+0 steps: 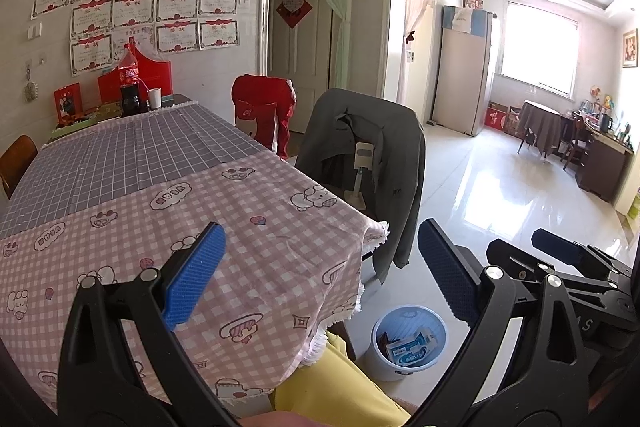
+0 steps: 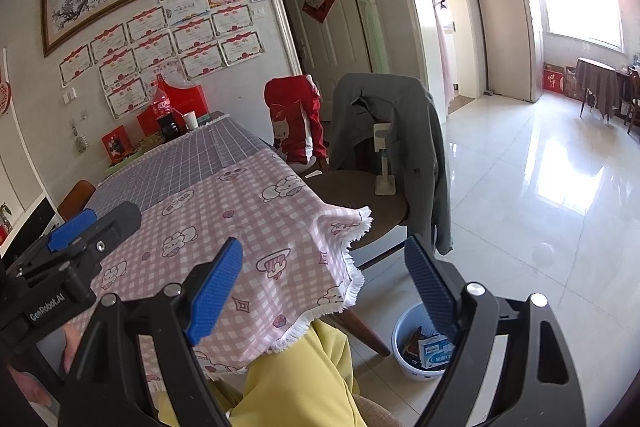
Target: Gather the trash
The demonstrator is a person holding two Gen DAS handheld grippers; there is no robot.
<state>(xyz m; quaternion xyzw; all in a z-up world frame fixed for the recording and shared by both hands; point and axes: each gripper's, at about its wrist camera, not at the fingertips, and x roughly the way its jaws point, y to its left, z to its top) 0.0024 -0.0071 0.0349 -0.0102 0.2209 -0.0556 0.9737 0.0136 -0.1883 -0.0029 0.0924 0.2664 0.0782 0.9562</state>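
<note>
A small white bin [image 1: 382, 361] stands on the floor by the table's corner, under my grippers and to the right. It holds a blue-and-white packet [image 1: 414, 349] and other wrappers. The right wrist view shows the same bin [image 2: 402, 361] and packet [image 2: 434, 351] low between the fingers. My left gripper [image 1: 322, 273] is open over the table's corner with nothing between its blue pads. My right gripper [image 2: 324, 291] is open too and holds nothing. The two grippers sit side by side.
The table wears a pink checked cloth [image 1: 248, 227] and a grey one behind it. A cola bottle [image 1: 130, 79] and a paper cup [image 1: 154, 97] stand at its far end. A chair draped with a grey jacket [image 1: 360, 155] stands beside the bin. A person's yellow trouser leg [image 1: 332, 379] is below me.
</note>
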